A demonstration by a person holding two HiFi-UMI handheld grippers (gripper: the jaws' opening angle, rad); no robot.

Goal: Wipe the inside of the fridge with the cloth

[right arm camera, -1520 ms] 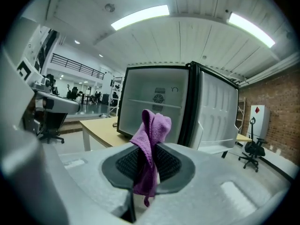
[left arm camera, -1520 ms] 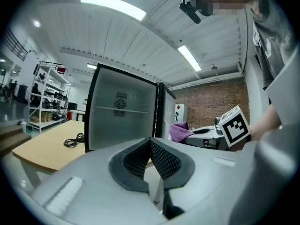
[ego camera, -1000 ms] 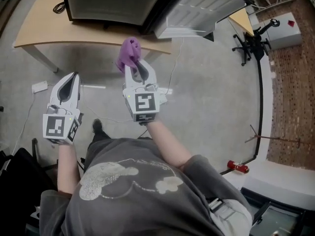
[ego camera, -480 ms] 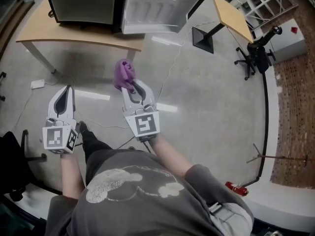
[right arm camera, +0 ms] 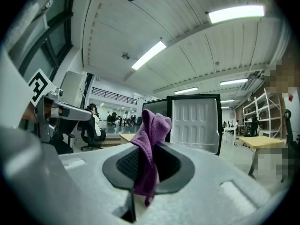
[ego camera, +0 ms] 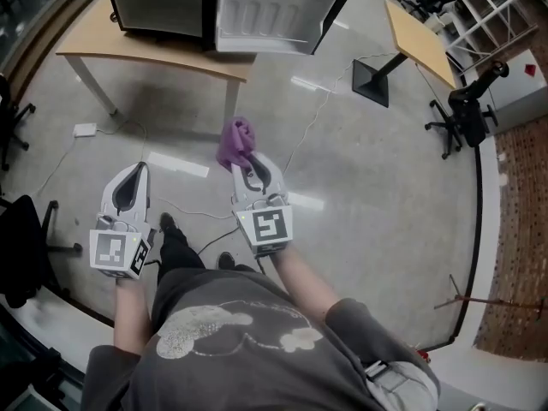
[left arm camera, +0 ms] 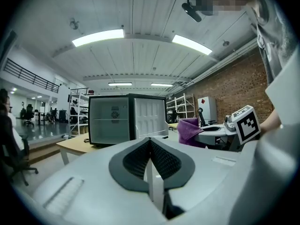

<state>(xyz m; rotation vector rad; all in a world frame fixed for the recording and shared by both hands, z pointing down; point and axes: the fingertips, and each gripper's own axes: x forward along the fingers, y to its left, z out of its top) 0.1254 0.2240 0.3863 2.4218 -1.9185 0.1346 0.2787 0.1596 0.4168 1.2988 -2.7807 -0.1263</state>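
A small black fridge point(ego camera: 167, 7) stands on a wooden table point(ego camera: 154, 56) at the top of the head view, its white-lined door point(ego camera: 274, 11) swung open to the right. The fridge point(left arm camera: 108, 120) and its door point(left arm camera: 151, 118) show ahead in the left gripper view, and the door point(right arm camera: 194, 123) in the right gripper view. My right gripper point(ego camera: 243, 164) is shut on a purple cloth point(ego camera: 235, 142), which hangs bunched from the jaws point(right arm camera: 149, 149). My left gripper point(ego camera: 130, 178) is shut and holds nothing. Both grippers are over the floor, well short of the fridge.
White cables point(ego camera: 301, 131) trail over the grey floor. A second wooden table with a black base point(ego camera: 377, 80) stands at the right, with a black office chair point(ego camera: 467, 110) beyond it. Another chair point(ego camera: 21, 255) is at the left edge.
The fridge and table have shifted up and slightly right in the head view, and both grippers sit lower in the frame. The cloth stays in the right gripper.
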